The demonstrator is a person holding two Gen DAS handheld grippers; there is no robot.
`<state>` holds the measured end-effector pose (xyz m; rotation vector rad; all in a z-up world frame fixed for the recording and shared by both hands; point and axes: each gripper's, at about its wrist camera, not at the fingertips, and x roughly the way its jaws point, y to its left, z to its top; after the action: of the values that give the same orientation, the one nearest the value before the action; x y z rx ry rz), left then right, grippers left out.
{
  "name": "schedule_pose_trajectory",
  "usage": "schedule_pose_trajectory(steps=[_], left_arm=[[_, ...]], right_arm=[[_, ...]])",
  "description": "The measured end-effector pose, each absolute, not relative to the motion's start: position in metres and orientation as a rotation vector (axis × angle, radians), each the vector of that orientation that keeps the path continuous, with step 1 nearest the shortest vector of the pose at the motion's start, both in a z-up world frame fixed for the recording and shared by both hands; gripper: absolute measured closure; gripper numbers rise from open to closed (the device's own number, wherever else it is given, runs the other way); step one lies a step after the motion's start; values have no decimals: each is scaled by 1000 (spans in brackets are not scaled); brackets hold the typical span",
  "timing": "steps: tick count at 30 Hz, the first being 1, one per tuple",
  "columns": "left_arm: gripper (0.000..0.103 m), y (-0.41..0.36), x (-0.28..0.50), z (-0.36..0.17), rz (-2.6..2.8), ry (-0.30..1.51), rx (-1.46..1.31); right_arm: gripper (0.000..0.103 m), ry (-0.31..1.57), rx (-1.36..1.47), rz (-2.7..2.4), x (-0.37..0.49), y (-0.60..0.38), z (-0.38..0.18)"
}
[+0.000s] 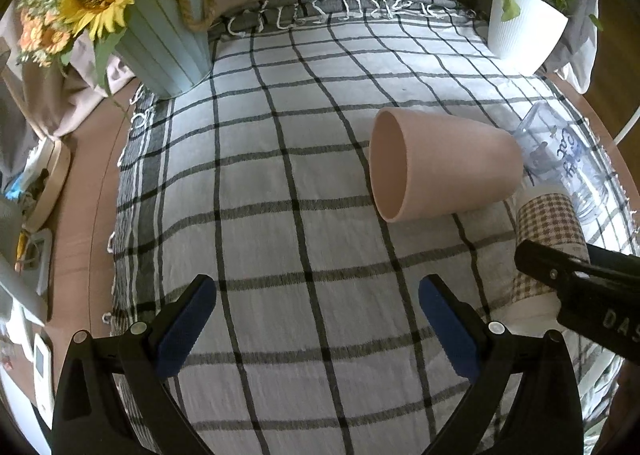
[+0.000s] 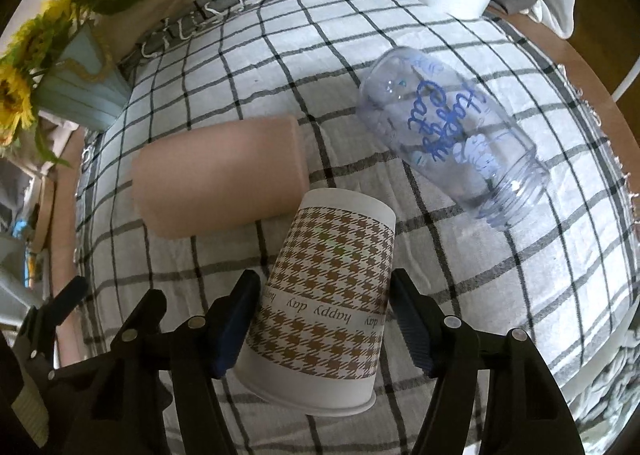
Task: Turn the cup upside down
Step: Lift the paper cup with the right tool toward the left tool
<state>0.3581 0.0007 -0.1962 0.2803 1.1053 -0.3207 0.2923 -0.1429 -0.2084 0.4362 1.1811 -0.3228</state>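
Note:
A white paper cup with a brown houndstooth band (image 2: 324, 295) lies tilted between the fingers of my right gripper (image 2: 326, 319); the blue pads sit at its two sides, the right one with a small gap. It also shows in the left wrist view (image 1: 546, 239), with the right gripper's finger (image 1: 560, 275) across it. A pink cup (image 1: 440, 163) lies on its side, mouth toward the left; it shows in the right wrist view (image 2: 220, 183) too. My left gripper (image 1: 316, 319) is open and empty above the checked cloth, short of the pink cup.
A clear glass with blue lettering (image 2: 448, 135) lies on its side at the right. A blue bucket of sunflowers (image 1: 160, 39) stands at the back left, a white plant pot (image 1: 524, 27) at the back right. The checked cloth (image 1: 280, 175) covers a round table.

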Motion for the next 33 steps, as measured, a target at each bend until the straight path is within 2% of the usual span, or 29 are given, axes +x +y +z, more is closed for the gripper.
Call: schedule_pose_trajectory(steps=[14, 33], left_arm=[[0, 2, 318, -195, -189, 1139, 200], [0, 14, 267, -215, 35, 1219, 157]], right_arm=[[37, 1199, 316, -200, 264, -138, -184], [36, 1303, 199, 35, 254, -132, -221]])
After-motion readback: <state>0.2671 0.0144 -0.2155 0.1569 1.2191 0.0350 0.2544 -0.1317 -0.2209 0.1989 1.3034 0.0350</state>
